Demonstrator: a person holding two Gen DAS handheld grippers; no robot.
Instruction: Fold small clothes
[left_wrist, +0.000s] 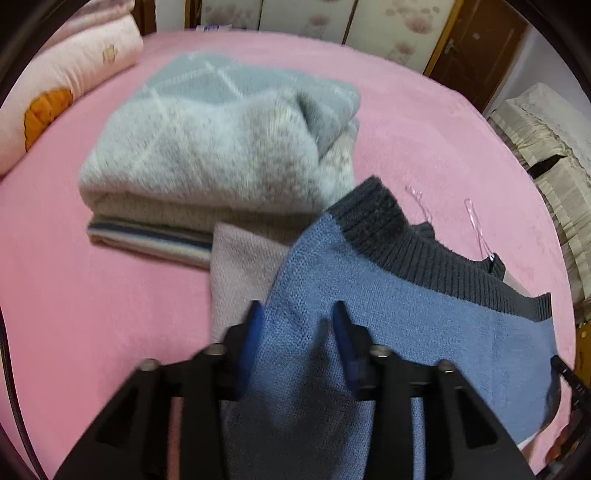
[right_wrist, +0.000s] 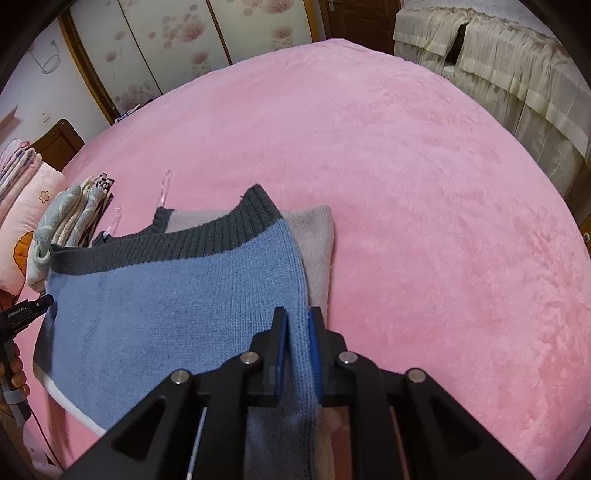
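Note:
A small blue knit sweater (left_wrist: 388, 314) with a dark grey ribbed band (left_wrist: 406, 240) lies folded over a pale grey part (left_wrist: 240, 269) on the pink bed. My left gripper (left_wrist: 299, 317) has the blue knit between its fingers, with a wide gap between them. My right gripper (right_wrist: 297, 321) is shut on the right edge of the blue sweater (right_wrist: 166, 306). The dark band (right_wrist: 177, 243) and the pale grey part (right_wrist: 317, 251) show in the right wrist view.
A stack of folded grey and cream knits (left_wrist: 221, 147) lies on the pink blanket (left_wrist: 74, 277) beyond the sweater; it also shows in the right wrist view (right_wrist: 70, 225). A pink pillow (left_wrist: 66, 81) sits far left. A cream covered sofa (right_wrist: 517, 74) stands beyond the bed.

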